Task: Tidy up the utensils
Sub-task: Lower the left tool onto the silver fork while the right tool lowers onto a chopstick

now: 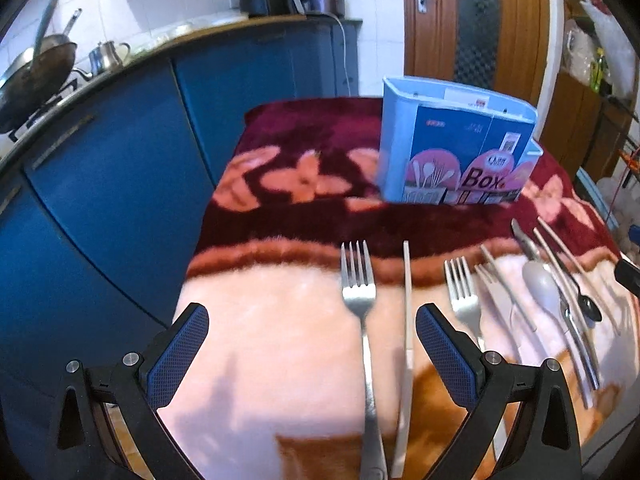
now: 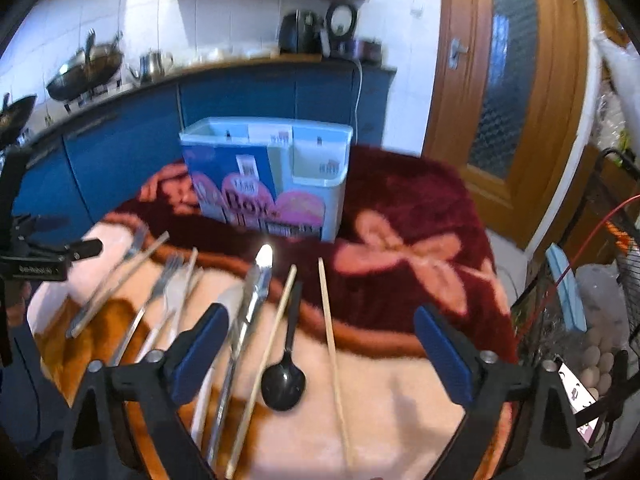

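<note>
Barely starting: box [image 2: 264, 184] looking empty.
Hovering with left gripper [image 1: 312, 356] and right gripper [image 2: 320, 356] gaping, holding nothing; forks [image 1: 358, 300], spoon [image 2: 284, 380], chopsticks [image 2: 332, 340] awaiting sorting.

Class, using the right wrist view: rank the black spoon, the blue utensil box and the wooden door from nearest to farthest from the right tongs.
1. The black spoon, lying on the blanket between the open right tongs.
2. The blue utensil box, standing upright farther back on the blanket, slightly left of centre.
3. The wooden door, beyond the table, at the upper right.
</note>
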The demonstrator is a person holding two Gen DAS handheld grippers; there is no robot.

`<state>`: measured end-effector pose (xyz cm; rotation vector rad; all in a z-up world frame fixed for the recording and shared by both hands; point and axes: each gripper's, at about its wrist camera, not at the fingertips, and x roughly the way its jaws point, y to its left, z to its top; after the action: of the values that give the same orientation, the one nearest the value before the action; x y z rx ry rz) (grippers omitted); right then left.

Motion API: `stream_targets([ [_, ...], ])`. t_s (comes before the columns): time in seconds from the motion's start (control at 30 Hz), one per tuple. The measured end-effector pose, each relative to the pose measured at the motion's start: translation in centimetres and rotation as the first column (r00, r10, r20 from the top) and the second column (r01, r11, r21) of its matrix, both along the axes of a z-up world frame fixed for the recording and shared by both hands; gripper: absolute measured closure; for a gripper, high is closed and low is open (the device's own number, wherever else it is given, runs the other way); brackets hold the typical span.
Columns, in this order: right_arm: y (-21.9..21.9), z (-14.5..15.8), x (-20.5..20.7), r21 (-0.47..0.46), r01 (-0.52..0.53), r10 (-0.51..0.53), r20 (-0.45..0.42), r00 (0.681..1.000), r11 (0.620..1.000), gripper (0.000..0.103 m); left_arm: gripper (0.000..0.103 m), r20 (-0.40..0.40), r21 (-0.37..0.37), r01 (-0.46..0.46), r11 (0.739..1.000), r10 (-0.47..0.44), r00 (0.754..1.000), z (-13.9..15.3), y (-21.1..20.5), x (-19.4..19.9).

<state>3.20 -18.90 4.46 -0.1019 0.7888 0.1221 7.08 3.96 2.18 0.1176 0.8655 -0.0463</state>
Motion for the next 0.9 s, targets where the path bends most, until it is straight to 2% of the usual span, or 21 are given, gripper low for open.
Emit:
stream_targets([
  [0.07,-0.2,-0.4,0.8,-0.015,0.007,-0.008,-0.058,0.998,1.0,0.026,0.001,-0.045,0.019,-0.003,1.0,0.004,0.999,-0.4,0.0,0.4],
  [0.13,-0.5,-0.7,1.6,-0.002,-0.001,0.001,-0.116,0.993,1.0,0.035,0.011,-0.093,0.035,-0.001,0.999,0.005,0.996,-1.0,-0.1,0.7],
  [0.17,-0.6,-0.9,1.9,-0.004,-0.004,0.003,-0.148,0.989,1.0,0.036,0.013,-0.116,0.036,0.0,0.999,0.004,0.993,-1.3,-0.1,0.9],
  [0.23,-0.6,-1.0,2.3,-0.012,-0.016,0.014,-0.186,0.983,1.0,0.042,0.026,-0.175,0.01,-0.006,1.0,0.008,0.984,-1.9,0.2,1.4],
  [0.33,-0.1,-1.3,2.8,-0.034,-0.041,0.032,-0.237,0.971,0.999,0.047,0.036,-0.249,-0.046,-0.026,0.999,0.014,0.968,-2.6,0.8,2.1],
  [0.5,0.3,-1.8,3.4,-0.071,-0.066,0.042,-0.301,0.953,0.995,0.056,0.043,-0.308,-0.076,-0.012,0.997,-0.012,0.951,-3.0,0.7,2.7],
  [0.63,0.2,-2.3,3.8,-0.058,-0.07,0.045,-0.356,0.933,0.996,0.064,0.049,-0.356,-0.094,0.028,0.995,-0.06,0.932,-3.1,-0.1,2.7],
  [0.9,-0.5,-3.3,4.3,-0.018,-0.073,0.057,-0.432,0.9,0.997,0.066,0.051,-0.398,-0.084,0.062,0.995,-0.09,0.913,-3.8,-0.6,3.2],
])
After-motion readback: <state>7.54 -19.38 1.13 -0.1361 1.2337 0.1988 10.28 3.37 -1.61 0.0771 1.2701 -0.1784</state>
